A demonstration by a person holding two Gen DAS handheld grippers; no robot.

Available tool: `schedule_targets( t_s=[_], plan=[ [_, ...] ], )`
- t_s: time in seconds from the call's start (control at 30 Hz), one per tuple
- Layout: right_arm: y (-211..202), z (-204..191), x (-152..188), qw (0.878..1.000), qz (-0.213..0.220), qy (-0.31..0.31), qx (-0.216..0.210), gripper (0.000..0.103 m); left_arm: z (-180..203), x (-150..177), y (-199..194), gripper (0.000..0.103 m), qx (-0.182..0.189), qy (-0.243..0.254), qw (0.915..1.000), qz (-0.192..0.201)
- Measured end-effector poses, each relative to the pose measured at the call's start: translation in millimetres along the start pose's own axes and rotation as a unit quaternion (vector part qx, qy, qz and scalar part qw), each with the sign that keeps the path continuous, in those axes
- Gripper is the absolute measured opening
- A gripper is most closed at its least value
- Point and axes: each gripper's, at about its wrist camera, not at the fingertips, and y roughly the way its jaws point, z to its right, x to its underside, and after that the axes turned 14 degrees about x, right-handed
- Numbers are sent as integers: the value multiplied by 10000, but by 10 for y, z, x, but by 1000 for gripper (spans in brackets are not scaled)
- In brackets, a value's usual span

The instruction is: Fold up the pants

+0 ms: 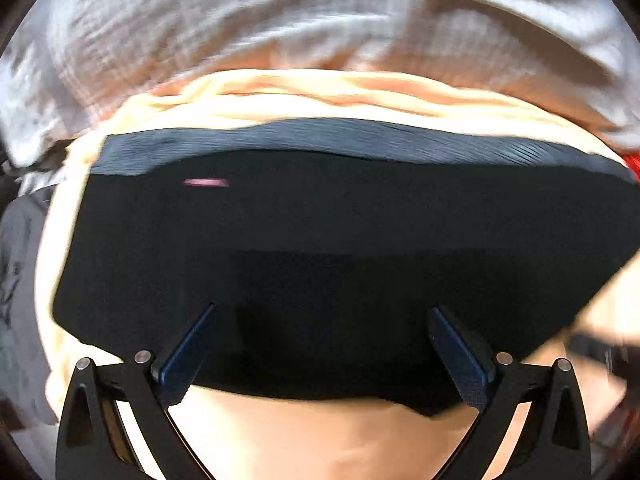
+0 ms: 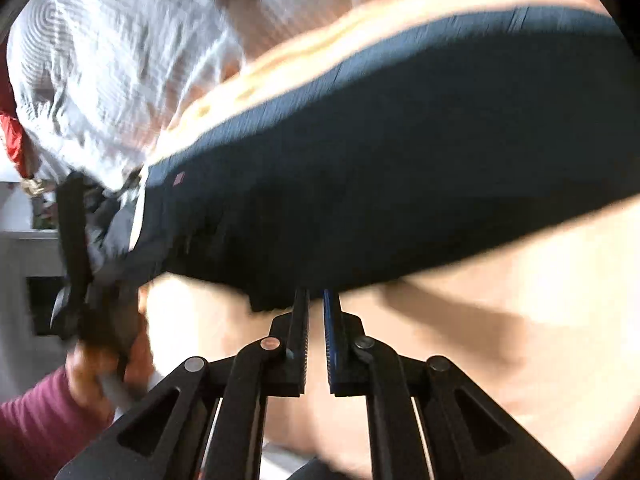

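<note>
Left tool (image 1: 322, 316) points steeply down over dark pants (image 1: 320, 248), fingers spread wide, nothing pinched. Pants lie folded flat on peach sheet (image 1: 320, 432) of bed, grey blanket (image 1: 240, 20) behind. Right tool (image 2: 316, 300) angled down, fingers pressed nearly together at pants' near edge; pinch on cloth unclear.

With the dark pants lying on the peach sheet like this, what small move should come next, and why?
Probably close the left gripper on the near edge of the pants: its jaws stand open over the fabric, gripping nothing. The right gripper is already shut at the near hem, though blur hides whether it pinches cloth. Both edges need holding before folding over the sheet.
</note>
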Motion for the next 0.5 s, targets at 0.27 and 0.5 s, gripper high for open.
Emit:
schedule_targets(
  t_s=[0.27,0.5],
  plan=[
    [191,396,-210,9991,-67,423,37,7,354,242,483,103,-260,487,9980,-316],
    [-140,650,95,9975,-199,678,-72,45,520,151,264,103,-315,185,9981,-494]
  ],
)
